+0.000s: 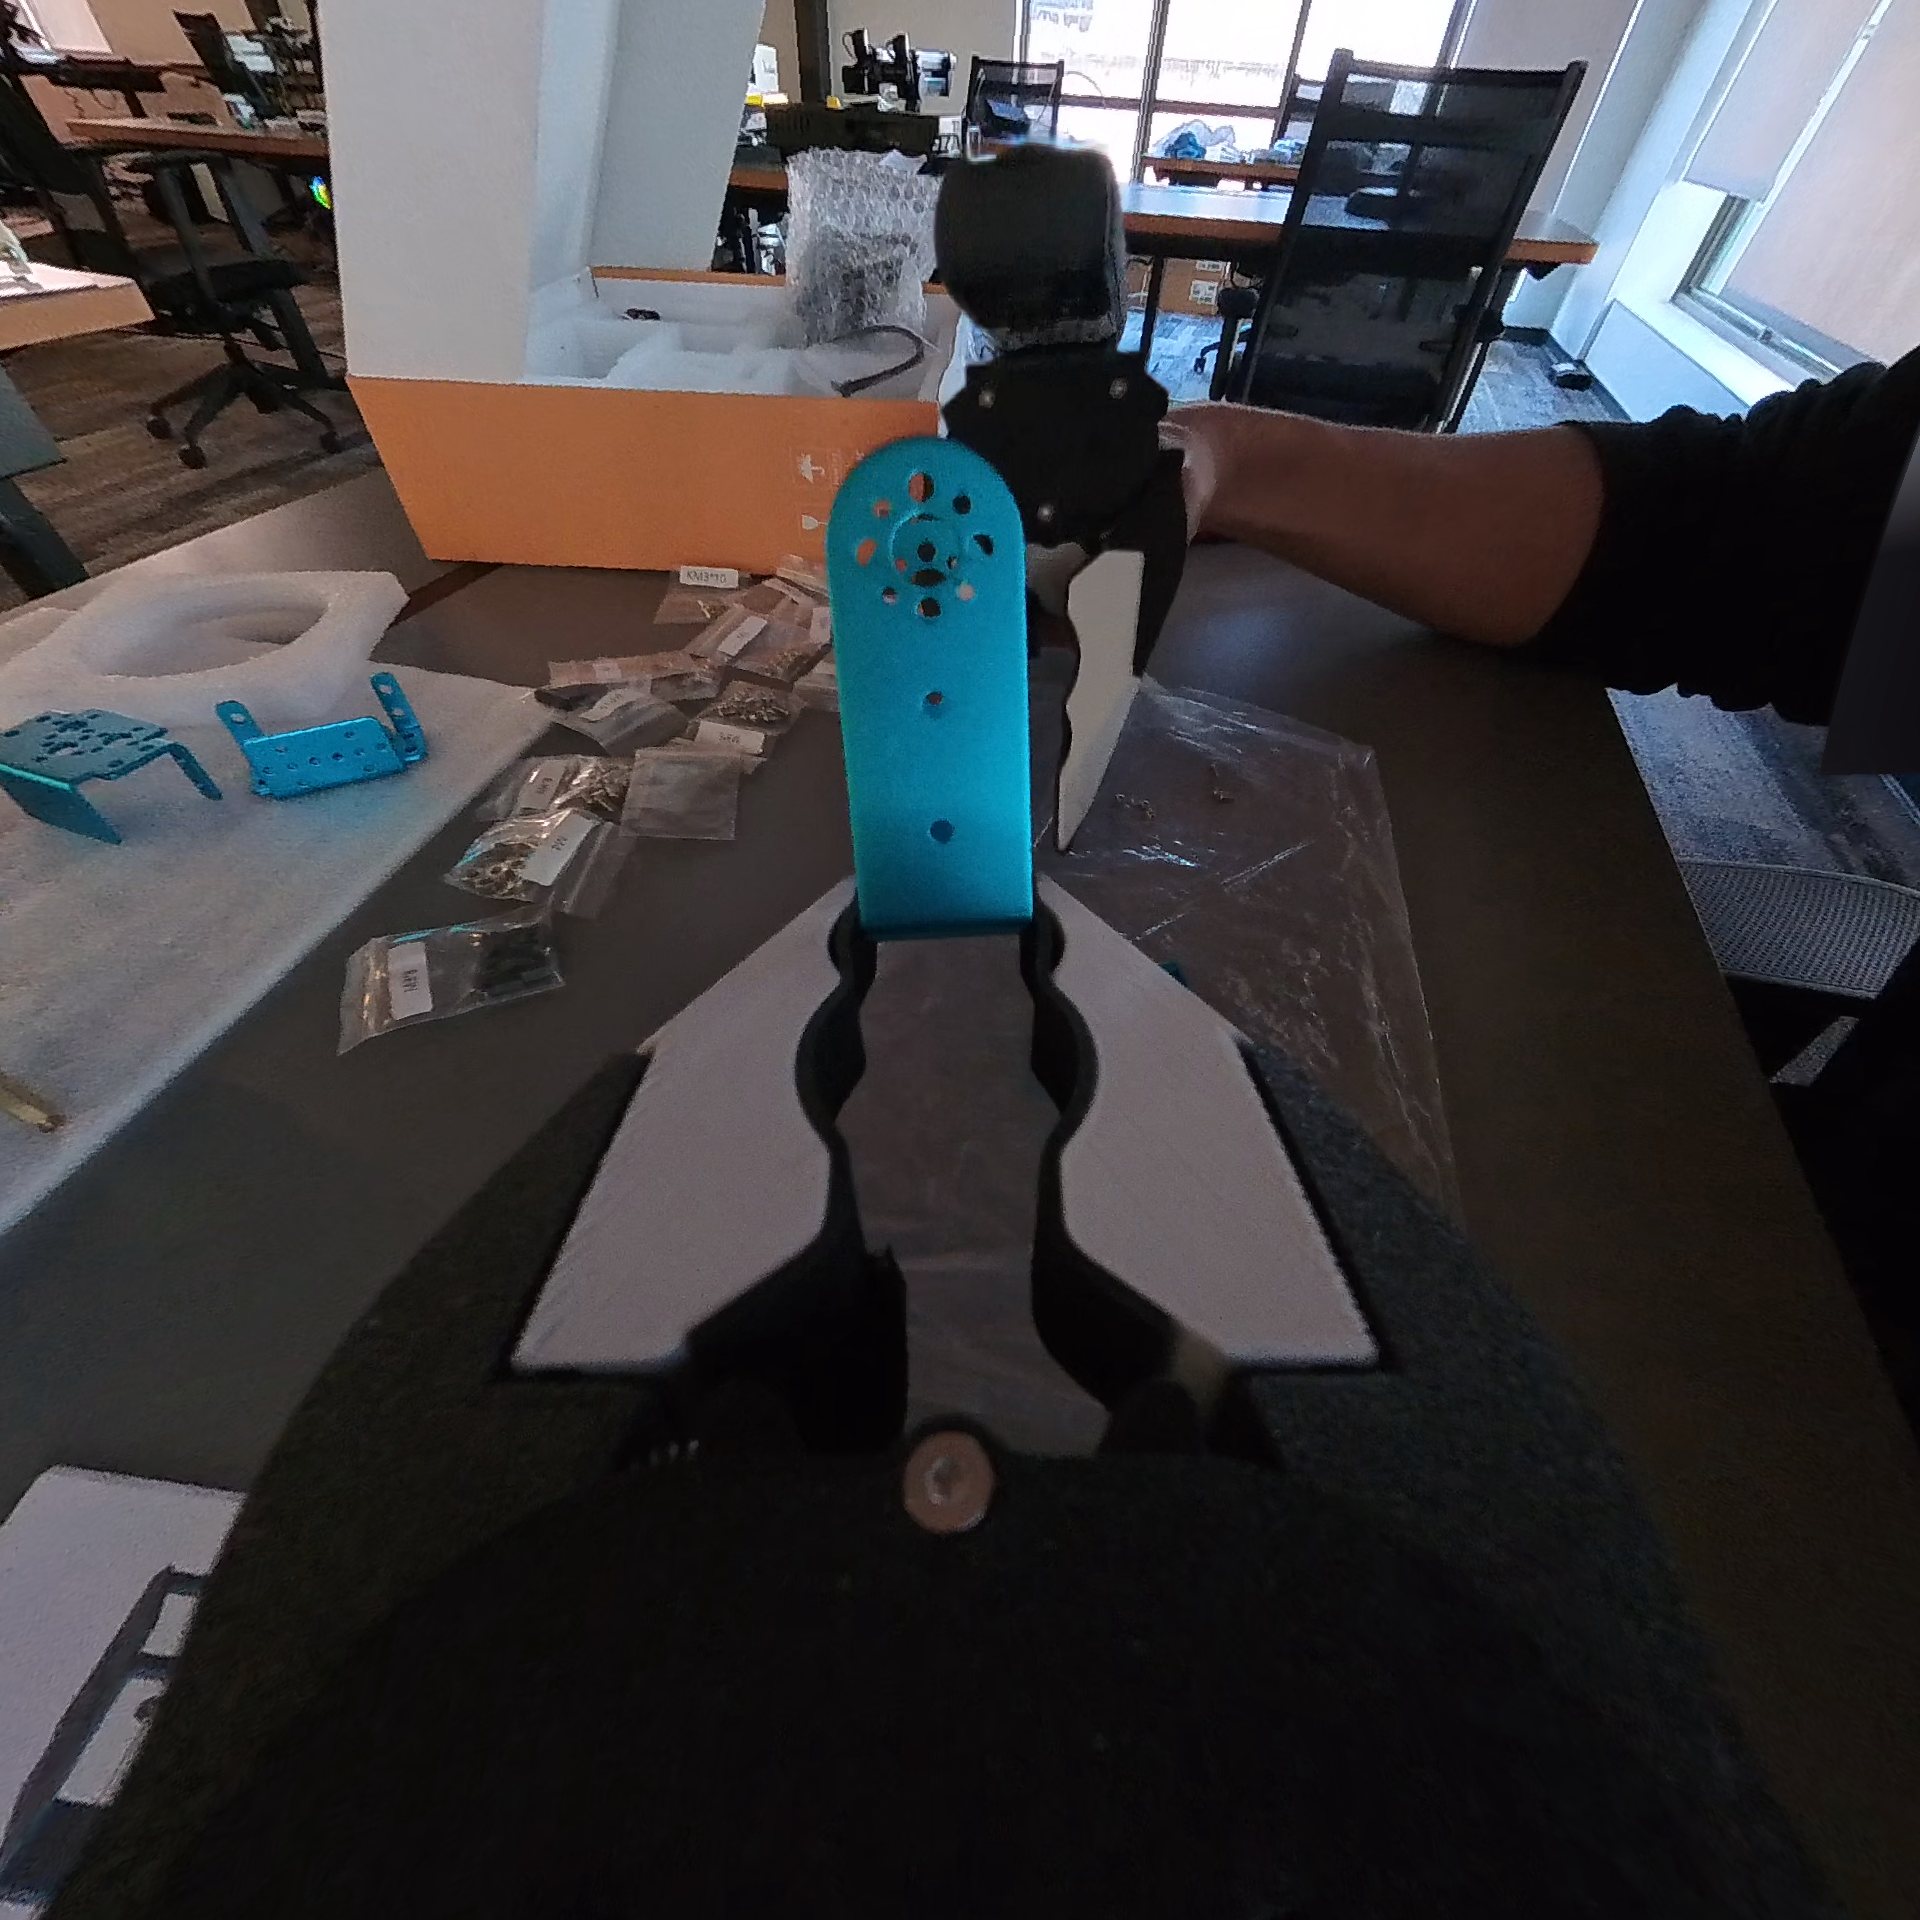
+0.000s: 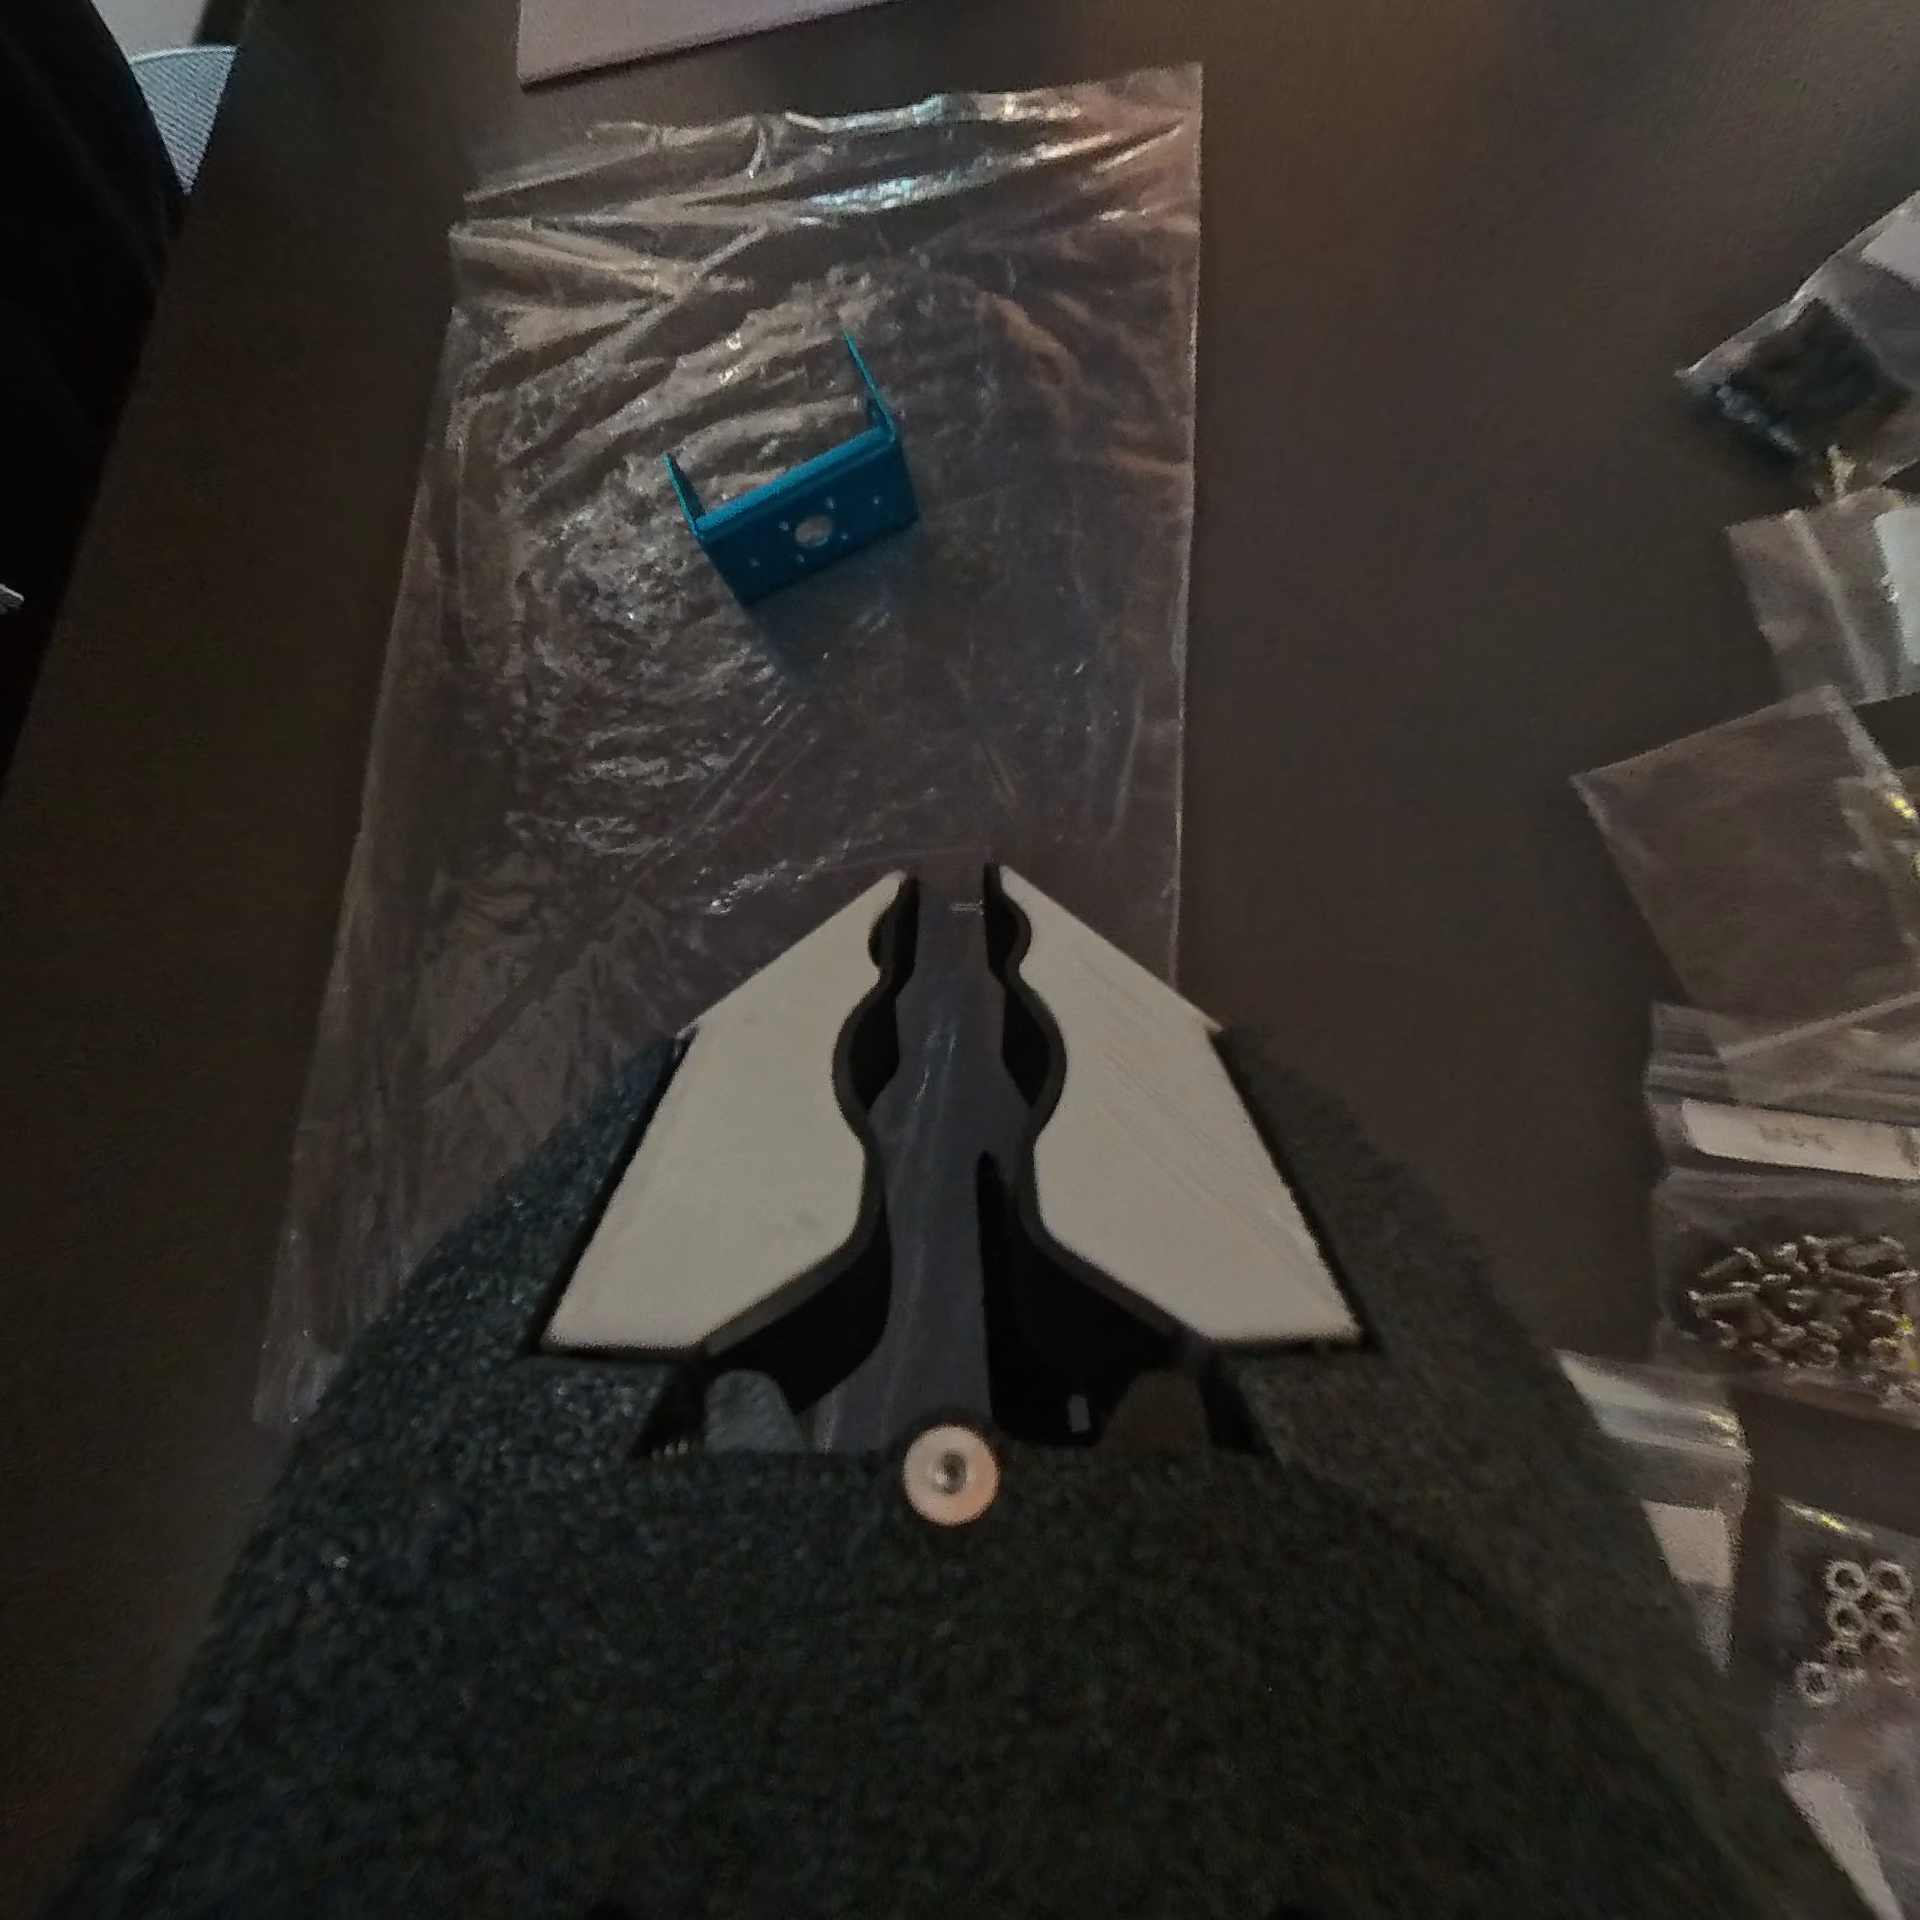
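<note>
My left gripper [image 1: 945,925] is shut on the lower end of a long blue metal bracket [image 1: 930,675] with several holes and holds it upright above the dark table [image 1: 1507,831]. My right gripper [image 2: 951,878] points down at a clear plastic sheet [image 2: 831,260], its jaws nearly together on a tiny pale thing that looks like a small screw [image 2: 966,878]. The right gripper also shows in the left wrist view [image 1: 1075,821], just behind the long bracket, with a person's hand [image 1: 1351,509] on it. A small blue U-shaped bracket [image 2: 800,499] lies on the sheet ahead of the right gripper.
Several small bags of screws and nuts [image 1: 582,790] lie left of the sheet and show in the right wrist view [image 2: 1797,1288]. Two blue brackets [image 1: 322,743] rest on white foam [image 1: 208,644] at the left. An open orange and white box [image 1: 644,457] stands behind. The table edge [image 1: 1662,883] runs along the right. Left tips to right tips: about 15 cm.
</note>
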`<state>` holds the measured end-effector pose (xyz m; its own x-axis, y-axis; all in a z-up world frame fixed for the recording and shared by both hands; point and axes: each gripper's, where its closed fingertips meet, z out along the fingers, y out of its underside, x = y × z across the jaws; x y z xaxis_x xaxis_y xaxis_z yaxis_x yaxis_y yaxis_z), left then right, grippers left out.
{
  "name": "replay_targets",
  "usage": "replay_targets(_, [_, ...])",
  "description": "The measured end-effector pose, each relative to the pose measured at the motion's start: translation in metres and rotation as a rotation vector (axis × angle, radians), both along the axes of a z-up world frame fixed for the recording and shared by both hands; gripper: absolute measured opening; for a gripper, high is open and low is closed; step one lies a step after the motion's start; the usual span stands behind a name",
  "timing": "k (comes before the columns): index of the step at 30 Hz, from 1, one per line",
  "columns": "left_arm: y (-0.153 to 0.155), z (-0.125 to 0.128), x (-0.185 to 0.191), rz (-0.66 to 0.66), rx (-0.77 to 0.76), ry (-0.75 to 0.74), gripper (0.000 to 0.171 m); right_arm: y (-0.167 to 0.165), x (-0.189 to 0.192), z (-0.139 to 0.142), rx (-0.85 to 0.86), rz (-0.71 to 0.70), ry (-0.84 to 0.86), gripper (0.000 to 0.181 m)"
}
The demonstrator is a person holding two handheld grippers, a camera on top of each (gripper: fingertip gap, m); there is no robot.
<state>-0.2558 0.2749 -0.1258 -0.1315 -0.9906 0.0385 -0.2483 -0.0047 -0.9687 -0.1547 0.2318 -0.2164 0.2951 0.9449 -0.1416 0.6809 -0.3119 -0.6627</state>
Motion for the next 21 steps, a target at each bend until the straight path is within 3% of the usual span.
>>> replay_targets(21, [-0.002, 0.0, 0.0, -0.007, 0.009, -0.005, 0.027, -0.006, 0.014, -0.001, 0.065, -0.025, -0.057, 0.002])
